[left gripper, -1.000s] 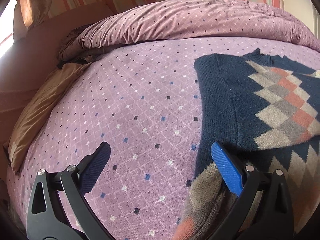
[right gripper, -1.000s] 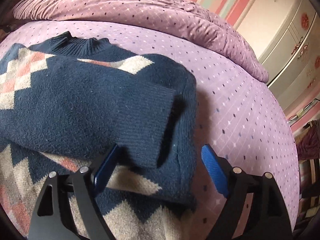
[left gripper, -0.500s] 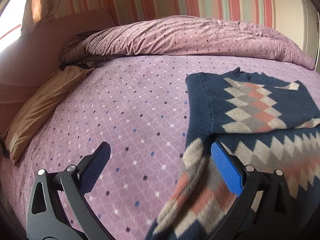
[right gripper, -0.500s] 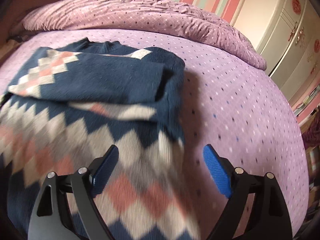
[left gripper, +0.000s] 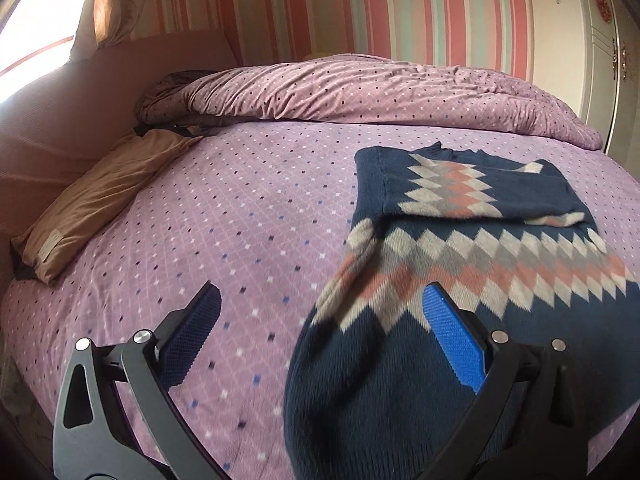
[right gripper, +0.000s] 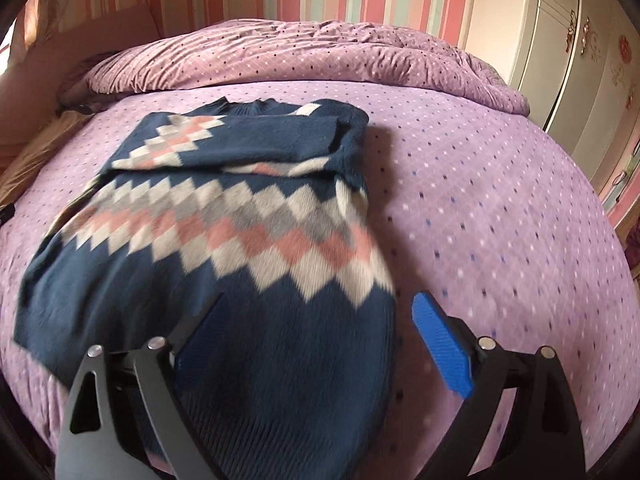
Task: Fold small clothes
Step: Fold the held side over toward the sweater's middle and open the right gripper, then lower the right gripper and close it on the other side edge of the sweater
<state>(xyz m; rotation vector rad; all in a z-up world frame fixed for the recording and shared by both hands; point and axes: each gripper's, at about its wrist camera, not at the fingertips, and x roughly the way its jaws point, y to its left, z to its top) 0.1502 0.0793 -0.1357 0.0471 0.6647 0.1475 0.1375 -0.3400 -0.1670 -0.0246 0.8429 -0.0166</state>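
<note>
Purple bed (left gripper: 240,216); sweater (right gripper: 240,240) under hand-held grippers.

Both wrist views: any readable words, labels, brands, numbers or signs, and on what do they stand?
None can be read.
Tan pillow: a small pale sewn label at its near end, too small and blurred to read.
Wardrobe doors: red round ornaments and gilt decorations; no legible characters.
Sweater: only a knitted diamond pattern, no text.
Bedspread: only printed dots and a lattice pattern.
</note>
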